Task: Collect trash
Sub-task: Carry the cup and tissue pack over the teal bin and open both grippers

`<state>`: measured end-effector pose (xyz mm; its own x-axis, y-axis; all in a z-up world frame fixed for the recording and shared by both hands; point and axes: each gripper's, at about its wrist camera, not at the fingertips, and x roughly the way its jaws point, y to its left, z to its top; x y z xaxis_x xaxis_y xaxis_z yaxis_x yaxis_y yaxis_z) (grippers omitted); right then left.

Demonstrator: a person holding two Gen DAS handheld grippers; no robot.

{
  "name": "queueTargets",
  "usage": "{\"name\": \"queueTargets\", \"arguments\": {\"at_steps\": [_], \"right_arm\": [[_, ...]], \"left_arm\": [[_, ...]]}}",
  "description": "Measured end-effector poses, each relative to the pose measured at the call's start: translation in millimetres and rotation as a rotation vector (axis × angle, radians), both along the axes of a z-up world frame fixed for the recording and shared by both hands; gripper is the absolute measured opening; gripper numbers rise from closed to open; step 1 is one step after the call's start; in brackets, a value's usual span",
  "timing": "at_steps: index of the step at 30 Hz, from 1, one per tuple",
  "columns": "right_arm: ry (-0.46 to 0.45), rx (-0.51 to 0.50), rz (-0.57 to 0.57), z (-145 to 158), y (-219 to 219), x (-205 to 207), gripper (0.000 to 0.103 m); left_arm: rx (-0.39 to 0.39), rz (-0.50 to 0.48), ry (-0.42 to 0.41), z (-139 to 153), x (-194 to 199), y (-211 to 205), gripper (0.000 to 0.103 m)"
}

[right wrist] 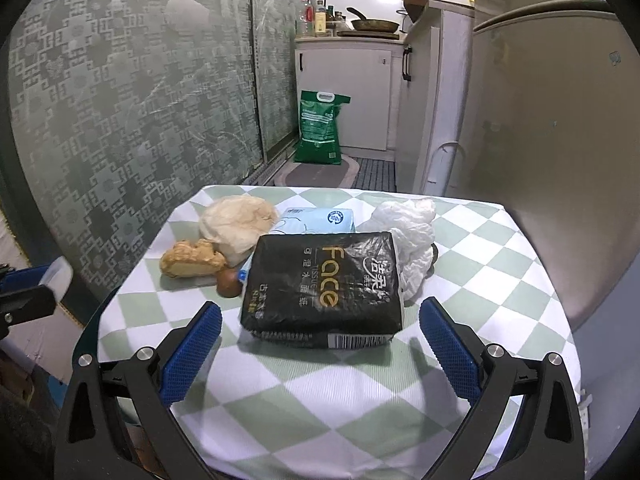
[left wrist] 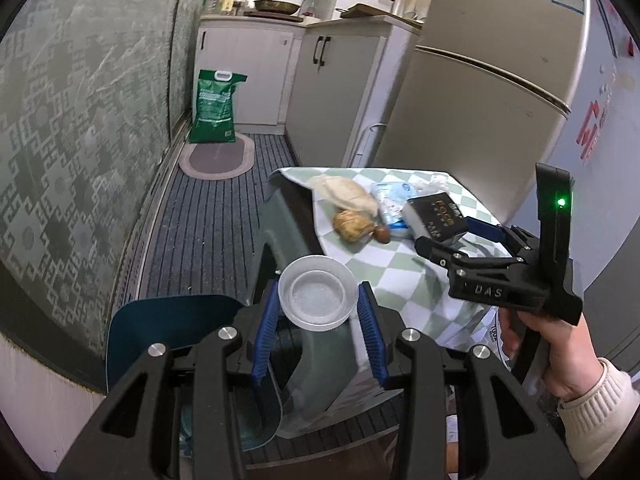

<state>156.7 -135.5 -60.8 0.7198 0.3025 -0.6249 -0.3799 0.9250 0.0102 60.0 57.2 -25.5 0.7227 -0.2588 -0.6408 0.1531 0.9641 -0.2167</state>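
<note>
A: While the left gripper (left wrist: 318,322) sits lower centre in its own view, its blue pads are clamped on a clear plastic cup (left wrist: 318,294), one pad on each side wall. Cup mouth faces the camera, so its axis runs along the fingers. It hangs over the dark bin (left wrist: 296,216) at the table's left edge.

B: Right side?

A: Right gripper (right wrist: 320,334) jaws spread wide, nothing between the pads. The black tissue pack (right wrist: 324,284) lies just ahead of the tips on the checked tablecloth (right wrist: 500,264), centre frame, untouched. Its long axis runs away from the camera, barcode end nearest, and it is narrower than the gap between the pads.

B: What's around it?

A: Crowded behind. Blue tissue pack (right wrist: 320,220) touches its far end, crumpled white bag (right wrist: 408,232) against its upper right corner, bread piece (right wrist: 192,260) and beige bag (right wrist: 236,224) to the upper left, and a small brown round thing (right wrist: 228,282) just beside its left edge.

B: Free room?

A: Bare cloth on the near side and to the right. The fridge (right wrist: 540,140) stands close along the table's right edge.
</note>
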Motion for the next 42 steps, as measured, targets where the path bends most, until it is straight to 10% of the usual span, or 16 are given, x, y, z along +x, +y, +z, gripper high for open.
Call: {"name": "queueTargets", "arguments": {"at_steps": [4,21,42], "right_arm": [[0.003,-0.016,-0.001,-1,1,4,0.072],[-0.060,0.037,0.036,39,18,-22,0.071],[0.000,0.086,0.369,43,141,-57,0.071]], "left_arm": [[-0.008,0.022,0.015,-6,-1,14,0.042],[0.011,0.157,0.107,-51,0,75,0.042],[0.065,0.218,0.325,-136,10,117,0.042]]}}
